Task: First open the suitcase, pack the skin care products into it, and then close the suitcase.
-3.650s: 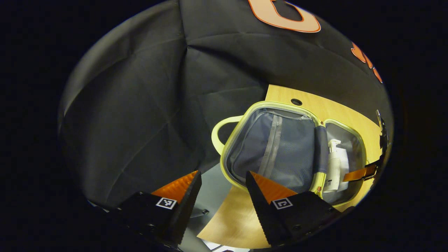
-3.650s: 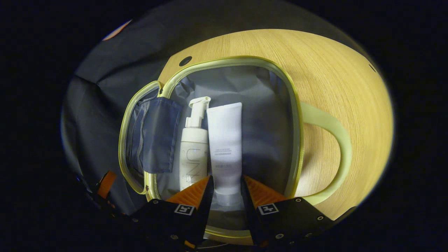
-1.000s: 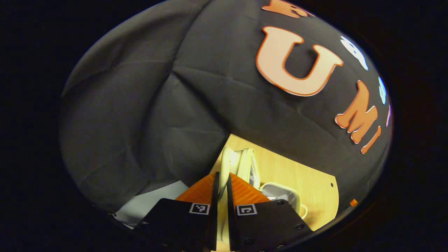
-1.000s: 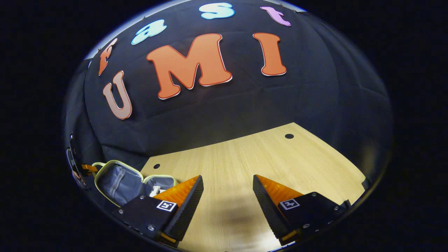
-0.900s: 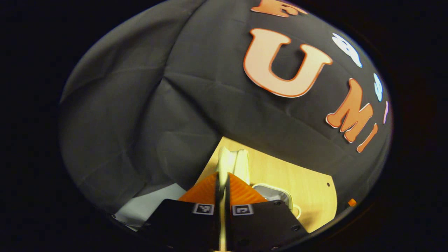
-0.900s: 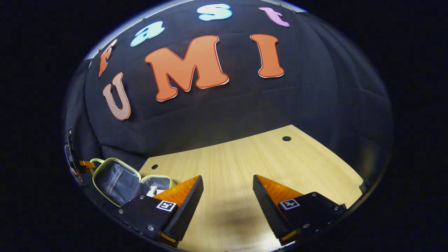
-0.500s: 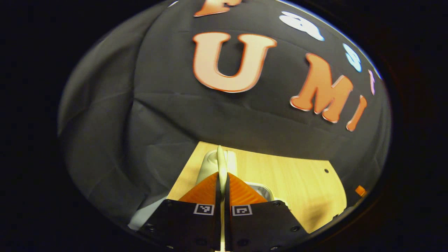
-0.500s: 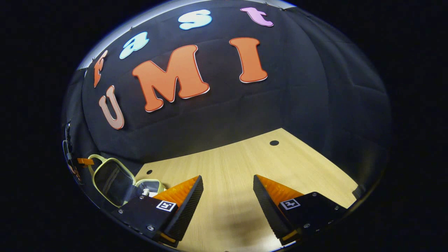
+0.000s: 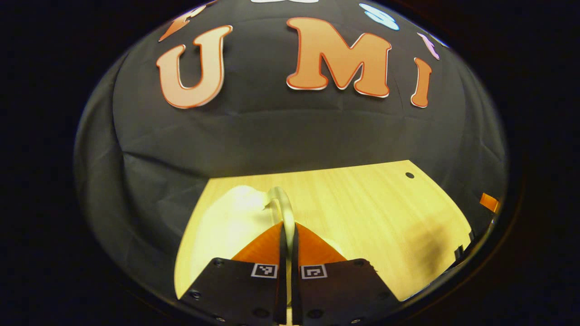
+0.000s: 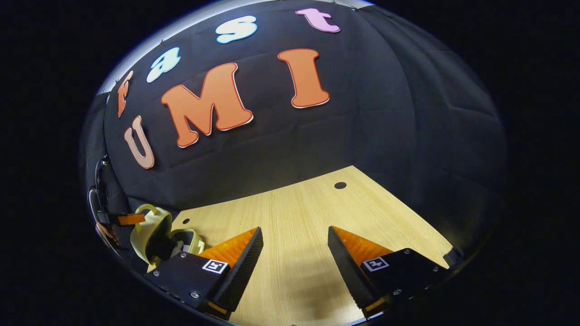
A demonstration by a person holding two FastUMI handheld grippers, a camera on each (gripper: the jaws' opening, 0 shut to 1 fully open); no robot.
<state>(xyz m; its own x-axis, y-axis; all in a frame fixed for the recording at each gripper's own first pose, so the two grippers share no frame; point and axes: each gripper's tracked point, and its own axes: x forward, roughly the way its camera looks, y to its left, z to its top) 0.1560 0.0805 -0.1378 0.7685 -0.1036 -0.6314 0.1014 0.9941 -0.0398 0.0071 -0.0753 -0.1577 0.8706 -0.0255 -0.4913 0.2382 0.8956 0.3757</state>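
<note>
Lid handle pinched, case half shut

Left tongs [image 9: 287,228] at bottom centre of the left gripper view, pressed together on the pale yellow handle [image 9: 284,206] of the suitcase lid [image 9: 226,231], both fingers [image 9: 263,246] clamped against the thin strap, which arcs up from between them. Lid's pale outer shell spread to the lower left of that view, over the wooden table [image 9: 362,213]. Small dark hole in the table top at centre right. Orange tip of the other tongs at the far right edge.

Right tongs [image 10: 293,246] at the bottom of the right gripper view, spread wide, nothing between them, hanging above bare table [image 10: 294,213]. Suitcase [image 10: 156,235] at lower left of that view, near the table's corner, lid raised steeply over the base, dark gap showing between the two halves. A bit of white inside the base [image 10: 186,247], too small to tell which product. Left tongs [image 10: 129,219] at the far left edge there, closed on the handle [image 10: 149,210] at the top of the lid. Black cloth wall [image 10: 362,113] behind the table in both views.
</note>
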